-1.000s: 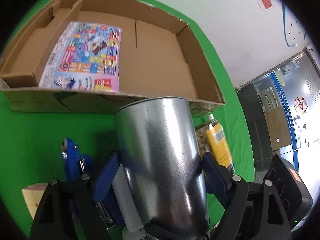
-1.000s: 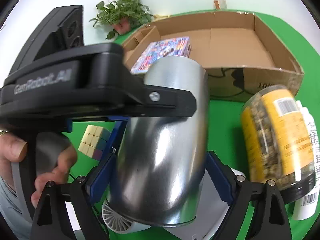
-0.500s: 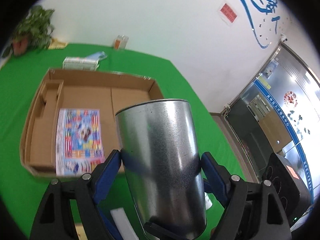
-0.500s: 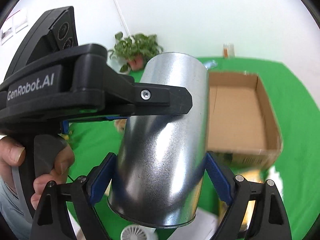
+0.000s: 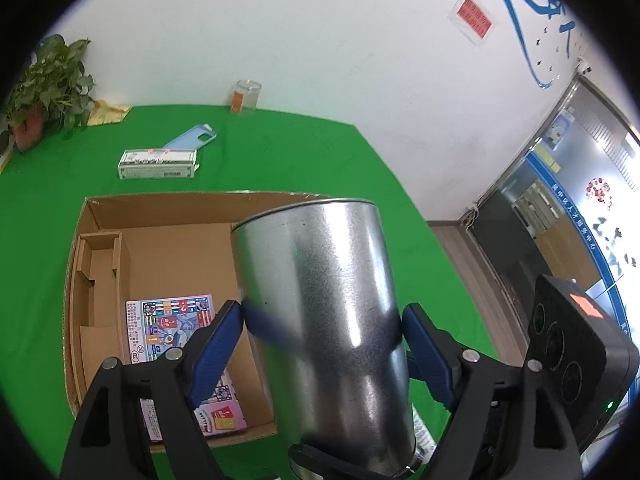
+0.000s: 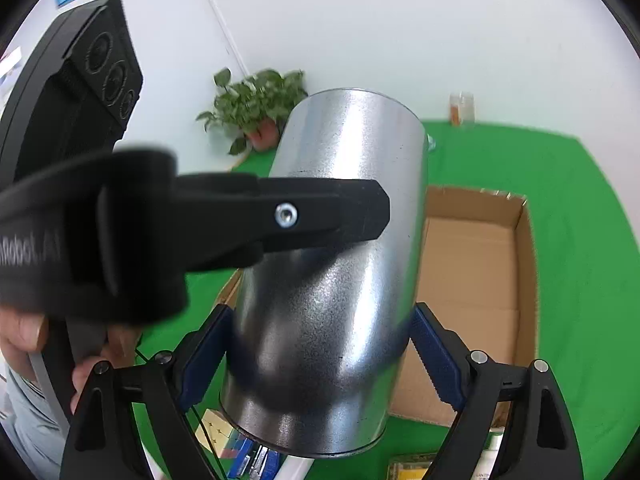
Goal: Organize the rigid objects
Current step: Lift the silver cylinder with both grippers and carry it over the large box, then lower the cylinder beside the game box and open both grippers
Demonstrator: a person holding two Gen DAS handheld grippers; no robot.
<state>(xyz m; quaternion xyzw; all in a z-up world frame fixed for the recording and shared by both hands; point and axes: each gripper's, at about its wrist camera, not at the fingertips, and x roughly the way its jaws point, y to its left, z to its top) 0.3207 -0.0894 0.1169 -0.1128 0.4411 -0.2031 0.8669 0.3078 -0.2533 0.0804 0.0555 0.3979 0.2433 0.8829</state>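
Note:
A tall galvanised metal can (image 5: 320,280) hangs in the air, gripped from two sides. My left gripper (image 5: 320,332) is shut on it, blue pads (image 5: 222,336) pressed on its wall. My right gripper (image 6: 320,344) is shut on the same can (image 6: 352,140) lower down. In the right wrist view the left gripper's black finger arm (image 6: 280,216) crosses the can. Below and beyond lies an open cardboard box (image 5: 160,200), also seen in the right wrist view (image 6: 528,280). A colourful flat pack (image 5: 172,320) lies on the floor of the box.
On the green cloth behind the box lie a small white carton (image 5: 158,164) and a blue phone case (image 5: 192,140). A jar (image 5: 244,96) and a potted plant (image 5: 48,80) stand by the wall. A puzzle cube (image 6: 216,432) and small items lie under the can. A person's hand (image 6: 24,332) holds the left gripper.
Both grippers have risen with the can, lifting it off the table. The box now sits lower in both views and the can hangs over its near edge.

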